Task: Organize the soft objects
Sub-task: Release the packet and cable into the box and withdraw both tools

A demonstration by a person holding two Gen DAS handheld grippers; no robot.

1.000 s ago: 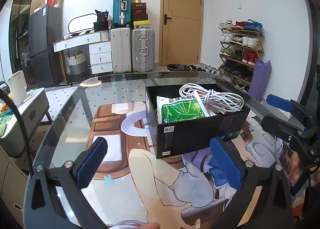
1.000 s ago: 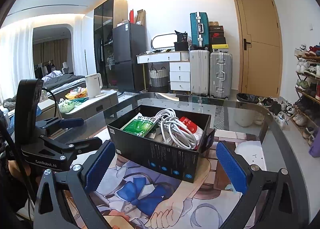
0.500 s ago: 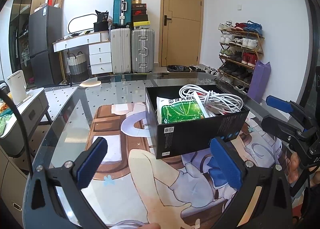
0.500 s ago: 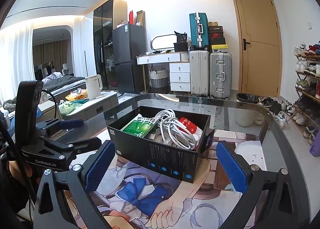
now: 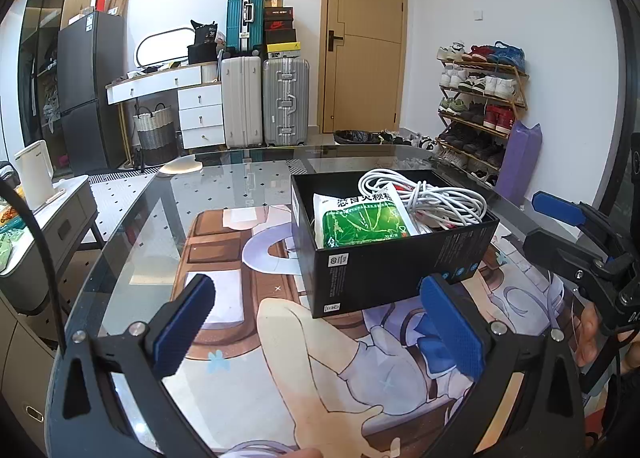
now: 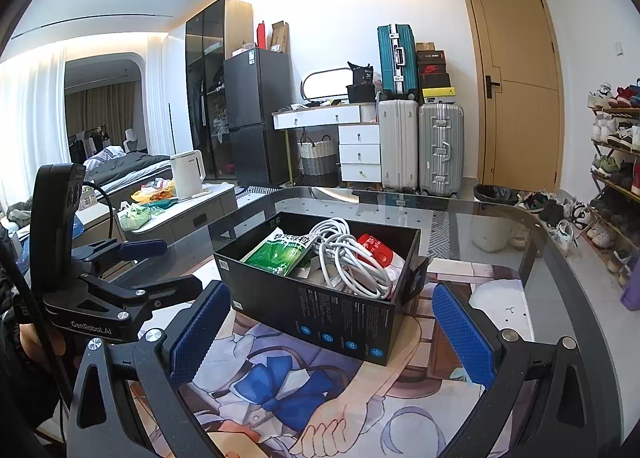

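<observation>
Sitting on the glass table (image 5: 132, 258), the black box (image 6: 320, 310) holds a green packet (image 5: 360, 224), white cable coil (image 6: 352, 258) and red pouch (image 6: 374, 250). Left gripper (image 5: 320, 326) hovers at its 7 o'clock, right gripper (image 6: 328, 332) at 5 o'clock, both with jaws apart, empty.

Tabletop (image 5: 240, 194) clear at frame left and foreground; black box (image 5: 396, 274), centre-right, topped by cable (image 5: 432, 194) and green packet (image 5: 362, 224), blocks passage.
</observation>
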